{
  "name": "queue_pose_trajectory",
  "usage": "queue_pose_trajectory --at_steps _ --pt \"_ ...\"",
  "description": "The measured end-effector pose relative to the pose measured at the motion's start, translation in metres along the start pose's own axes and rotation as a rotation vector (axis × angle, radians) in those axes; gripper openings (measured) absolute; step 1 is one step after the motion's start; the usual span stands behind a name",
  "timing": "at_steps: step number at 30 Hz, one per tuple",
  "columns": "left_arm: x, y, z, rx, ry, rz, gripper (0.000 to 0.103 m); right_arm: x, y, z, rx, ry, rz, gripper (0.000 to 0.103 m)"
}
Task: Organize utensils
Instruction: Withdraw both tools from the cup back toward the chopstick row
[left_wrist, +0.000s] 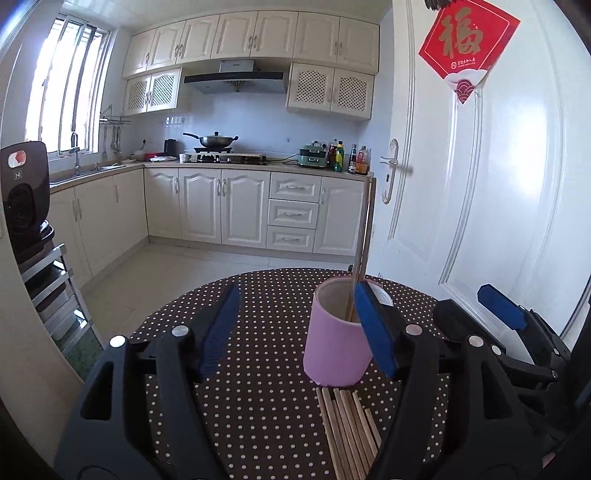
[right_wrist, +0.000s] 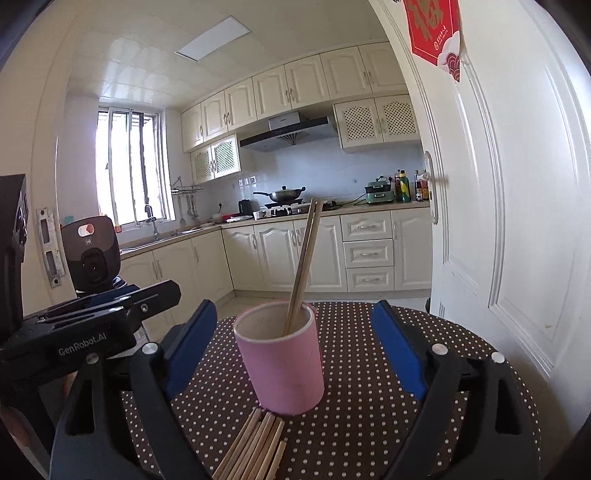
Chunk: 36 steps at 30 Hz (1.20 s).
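A pink cup (left_wrist: 338, 347) (right_wrist: 282, 363) stands on the dotted round table (left_wrist: 258, 369) (right_wrist: 369, 406). Two wooden chopsticks (left_wrist: 364, 236) (right_wrist: 303, 269) stand in it, leaning on its rim. Several more chopsticks (left_wrist: 349, 432) (right_wrist: 253, 446) lie flat in front of the cup. My left gripper (left_wrist: 299, 332) is open and empty, its right finger just beside the cup. My right gripper (right_wrist: 295, 354) is open and empty, with the cup between its fingers but apart from them. The right gripper also shows at the right of the left wrist view (left_wrist: 509, 325).
A white door (left_wrist: 498, 177) (right_wrist: 517, 221) with a red decoration stands close on the right. A black device (left_wrist: 24, 192) (right_wrist: 92, 251) sits on a metal rack at the left. Kitchen cabinets and a stove lie beyond the table's far edge.
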<state>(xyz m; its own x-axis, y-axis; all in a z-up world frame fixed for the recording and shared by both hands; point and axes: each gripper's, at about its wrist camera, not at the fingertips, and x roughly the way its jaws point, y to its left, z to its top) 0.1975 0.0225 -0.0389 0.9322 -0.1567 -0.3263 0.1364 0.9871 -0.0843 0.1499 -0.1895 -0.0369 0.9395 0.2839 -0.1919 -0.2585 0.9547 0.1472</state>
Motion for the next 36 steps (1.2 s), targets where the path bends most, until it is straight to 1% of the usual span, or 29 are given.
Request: queue_pose_trajectory --at_steps 4,6,10,15,19,23,24,26,27,33,36 --pt "-0.011 0.002 -0.006 0.02 -0.007 0.0 0.071 -0.009 0.005 -0.007 -0.012 0.019 -0.004 0.087" --pt "-0.014 0.003 -0.008 0.022 0.0 -0.004 0.071 -0.011 0.006 -0.008 -0.021 0.021 -0.017 0.089" --pt "-0.021 0.008 -0.014 0.008 0.006 0.013 0.071 -0.018 0.009 -0.014 -0.03 0.015 -0.049 0.089" --pt "-0.028 0.015 -0.021 -0.013 0.018 0.0 0.072 -0.023 0.008 -0.024 -0.024 0.033 -0.067 0.09" --pt "-0.032 0.017 -0.029 0.006 0.032 0.014 0.074 -0.021 0.006 -0.031 -0.02 0.073 -0.08 0.09" --pt "-0.03 0.021 -0.037 -0.005 0.065 0.02 0.076 -0.019 0.002 -0.039 0.0 0.121 -0.095 0.09" --pt "-0.028 0.023 -0.04 -0.01 0.076 0.023 0.076 -0.019 0.0 -0.039 0.007 0.13 -0.107 0.09" --pt "-0.025 0.027 -0.044 -0.025 0.1 0.031 0.077 -0.018 -0.002 -0.038 0.01 0.159 -0.174 0.09" --pt "-0.024 0.03 -0.047 -0.033 0.113 0.031 0.077 -0.018 -0.003 -0.038 0.012 0.177 -0.19 0.09" --pt "-0.015 0.043 -0.057 -0.068 0.168 0.056 0.078 -0.015 -0.01 -0.043 0.05 0.254 -0.222 0.09" --pt "-0.012 0.048 -0.063 -0.083 0.204 0.053 0.079 -0.01 -0.015 -0.047 0.07 0.319 -0.229 0.09"
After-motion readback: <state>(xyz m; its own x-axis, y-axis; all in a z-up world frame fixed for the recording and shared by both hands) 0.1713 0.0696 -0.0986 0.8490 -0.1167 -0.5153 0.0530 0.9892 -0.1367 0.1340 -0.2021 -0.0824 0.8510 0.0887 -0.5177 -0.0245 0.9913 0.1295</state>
